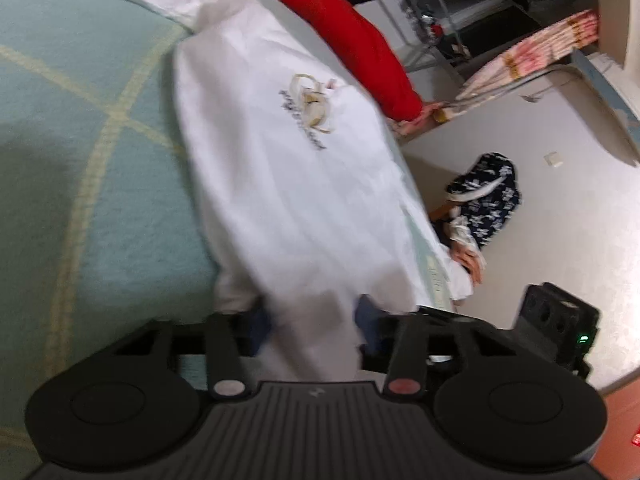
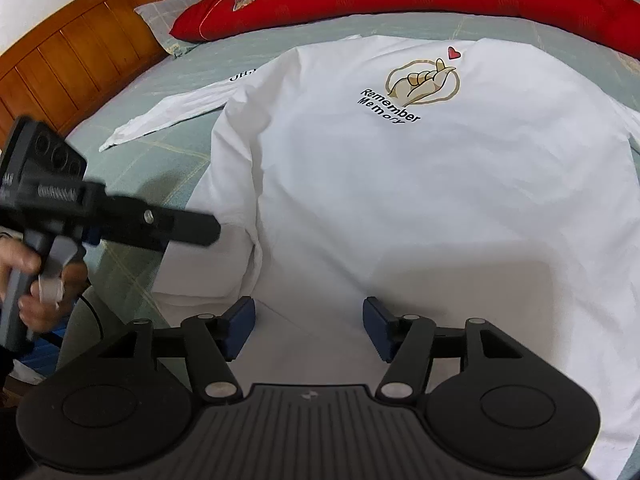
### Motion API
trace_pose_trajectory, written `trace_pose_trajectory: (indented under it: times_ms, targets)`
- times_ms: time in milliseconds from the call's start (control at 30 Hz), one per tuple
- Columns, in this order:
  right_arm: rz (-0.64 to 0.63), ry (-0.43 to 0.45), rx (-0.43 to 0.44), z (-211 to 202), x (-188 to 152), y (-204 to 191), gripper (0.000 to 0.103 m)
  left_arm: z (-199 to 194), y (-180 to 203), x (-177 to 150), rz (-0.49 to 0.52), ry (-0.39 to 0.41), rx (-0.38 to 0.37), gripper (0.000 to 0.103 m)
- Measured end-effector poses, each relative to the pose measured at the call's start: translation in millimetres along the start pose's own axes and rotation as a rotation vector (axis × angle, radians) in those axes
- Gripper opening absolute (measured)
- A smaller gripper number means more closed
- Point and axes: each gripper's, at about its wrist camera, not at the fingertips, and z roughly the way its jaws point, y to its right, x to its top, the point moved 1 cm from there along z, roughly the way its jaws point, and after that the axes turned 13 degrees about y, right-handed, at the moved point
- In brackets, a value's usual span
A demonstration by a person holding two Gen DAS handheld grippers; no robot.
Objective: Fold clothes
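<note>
On the green bedspread (image 2: 168,152) the white shirt (image 2: 400,184) lies print-up, one sleeve (image 2: 168,118) stretched sideways and its body unfolded, while the right gripper (image 2: 308,326) hovers spread over its hem and the left gripper (image 1: 312,328) straddles cloth unclenched.

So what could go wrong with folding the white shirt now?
1. The white shirt hangs over the bed edge in the left wrist view, so it may slide toward the floor.
2. The left gripper has cloth between its jaws; the view is blurred, so a quick pull might wrinkle the shirt.
3. The long sleeve lies spread out to the side and may drag behind.
</note>
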Motion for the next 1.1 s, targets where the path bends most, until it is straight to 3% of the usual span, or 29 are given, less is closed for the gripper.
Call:
trace_pose_trajectory:
  times_ms: [100, 233, 467, 667, 800, 900, 1033, 1100]
  targets:
    - [0.007, 0.005, -0.003, 0.5, -0.7, -0.4, 0.067, -3.9, -2.5, -3.1, 0.000, 0.012, 0.017, 0.016]
    - [-0.022, 0.024, -0.020, -13.0, -0.9, -4.3, 0.067, -20.1, 12.2, 0.7, 0.083, 0.029, 0.069, 0.009]
    - [-0.080, 0.052, -0.073, -52.6, -9.1, 2.4, 0.068, -96.9, 18.4, 23.7, 0.197, 0.147, 0.150, 0.007]
    - [-0.206, 0.051, -0.107, -62.2, -19.7, -6.1, 0.068, -93.1, -21.5, 23.7, 0.129, 0.095, 0.267, 0.007]
    - [-0.312, 0.033, -0.111, -58.9, -26.4, -19.2, 0.068, -85.2, -28.9, 25.2, 0.126, 0.061, 0.254, 0.007]
    - [-0.323, 0.026, -0.105, -50.9, -26.5, -24.9, 0.068, -91.4, -20.8, 25.0, 0.163, 0.069, 0.273, 0.002]
    - [-0.319, 0.035, -0.102, -46.9, -24.1, -26.7, 0.068, -127.0, -2.0, 26.4, 0.202, 0.134, 0.238, 0.001]
    - [-0.321, 0.038, -0.099, -47.6, -22.7, -26.3, 0.068, -133.5, -2.0, 25.8, 0.202, 0.124, 0.247, 0.001]
